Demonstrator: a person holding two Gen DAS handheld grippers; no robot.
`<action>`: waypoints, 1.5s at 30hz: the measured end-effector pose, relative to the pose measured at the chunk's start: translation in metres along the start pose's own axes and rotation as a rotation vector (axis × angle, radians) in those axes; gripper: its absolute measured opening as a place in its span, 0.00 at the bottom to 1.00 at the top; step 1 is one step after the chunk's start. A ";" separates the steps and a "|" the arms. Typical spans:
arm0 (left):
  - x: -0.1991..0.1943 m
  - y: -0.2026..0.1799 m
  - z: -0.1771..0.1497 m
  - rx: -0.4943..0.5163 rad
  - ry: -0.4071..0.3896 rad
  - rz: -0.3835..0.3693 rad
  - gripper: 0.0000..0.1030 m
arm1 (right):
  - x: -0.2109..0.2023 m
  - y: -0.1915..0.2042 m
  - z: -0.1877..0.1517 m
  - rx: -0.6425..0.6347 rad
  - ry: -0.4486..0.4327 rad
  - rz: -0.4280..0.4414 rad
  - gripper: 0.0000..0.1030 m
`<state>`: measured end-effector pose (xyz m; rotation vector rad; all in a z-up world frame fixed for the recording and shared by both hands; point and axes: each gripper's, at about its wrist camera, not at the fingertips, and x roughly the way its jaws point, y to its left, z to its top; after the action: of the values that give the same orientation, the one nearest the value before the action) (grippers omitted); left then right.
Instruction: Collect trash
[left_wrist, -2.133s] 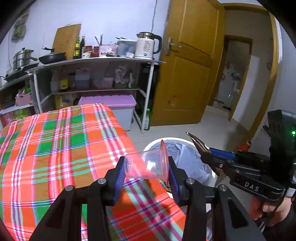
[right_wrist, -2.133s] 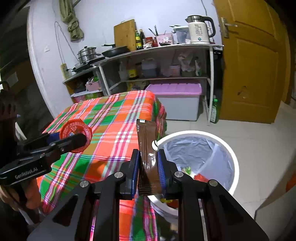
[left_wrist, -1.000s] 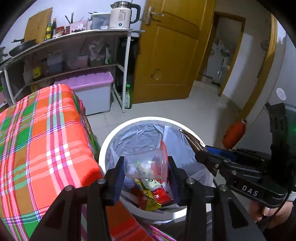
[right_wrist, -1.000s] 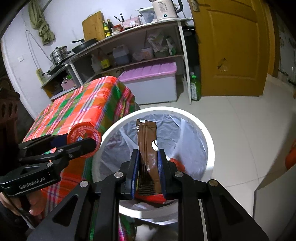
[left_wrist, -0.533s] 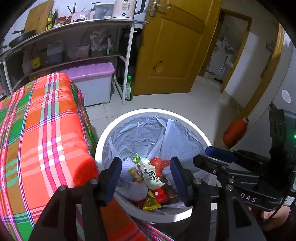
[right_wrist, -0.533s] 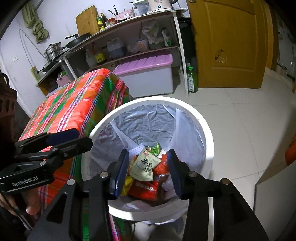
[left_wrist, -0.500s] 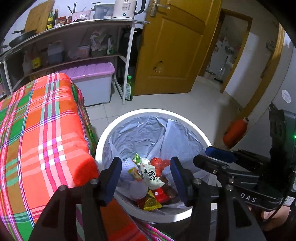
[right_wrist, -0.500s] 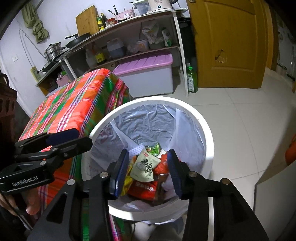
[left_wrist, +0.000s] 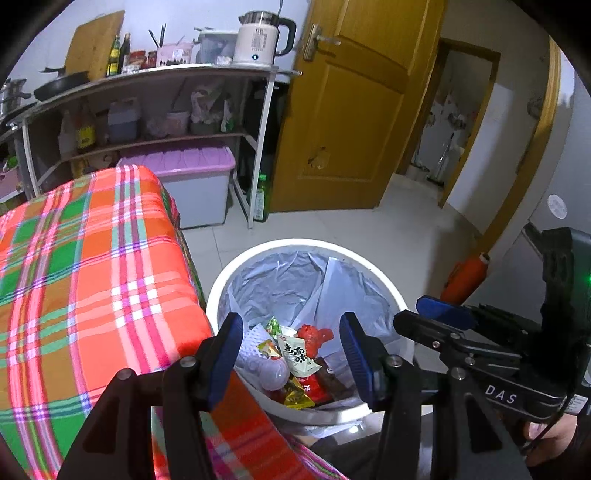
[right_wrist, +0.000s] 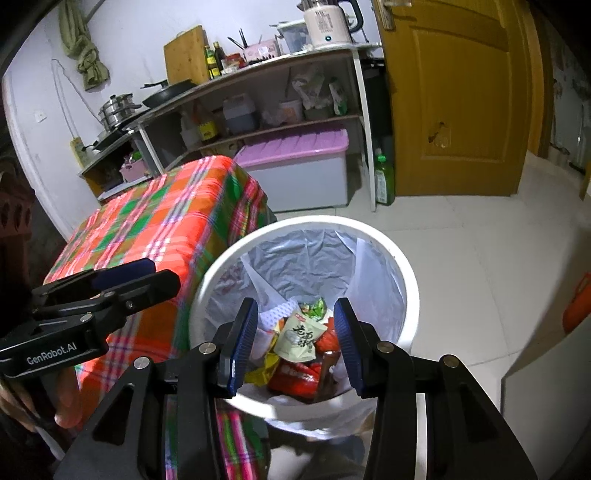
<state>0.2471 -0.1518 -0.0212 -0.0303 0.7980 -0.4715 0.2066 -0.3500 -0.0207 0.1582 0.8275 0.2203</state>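
A white round bin (left_wrist: 397, 295) with a grey liner stands on the floor beside the table; it also shows in the right wrist view (right_wrist: 408, 273). Inside lie snack wrappers (left_wrist: 297, 354) (right_wrist: 297, 339), the clear plastic cup (left_wrist: 271, 373) and the brown packet (right_wrist: 327, 373). My left gripper (left_wrist: 291, 347) is open and empty above the bin. My right gripper (right_wrist: 295, 336) is open and empty above the bin too. Each gripper appears in the other's view, the right (left_wrist: 439, 314) and the left (right_wrist: 122, 273).
The table with a plaid orange cloth (left_wrist: 85, 266) (right_wrist: 159, 225) stands left of the bin. A metal shelf rack (left_wrist: 147, 107) with a kettle and a purple-lidded box (left_wrist: 192, 184) is behind. A wooden door (left_wrist: 347, 122) and an orange object (left_wrist: 465, 277) on the floor are to the right.
Both grippers moved from the table to above the bin and opened. The clear cup dropped from the left one and the brown packet from the right one into the bin.
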 end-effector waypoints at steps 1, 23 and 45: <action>-0.005 -0.001 -0.001 0.003 -0.008 0.001 0.53 | -0.005 0.004 0.000 -0.005 -0.007 0.000 0.43; -0.115 -0.011 -0.051 0.029 -0.144 0.106 0.53 | -0.090 0.073 -0.040 -0.109 -0.133 0.005 0.43; -0.155 -0.014 -0.102 0.014 -0.184 0.160 0.53 | -0.118 0.093 -0.078 -0.148 -0.167 -0.009 0.43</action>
<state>0.0775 -0.0839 0.0151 0.0031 0.6111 -0.3171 0.0587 -0.2864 0.0319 0.0335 0.6433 0.2551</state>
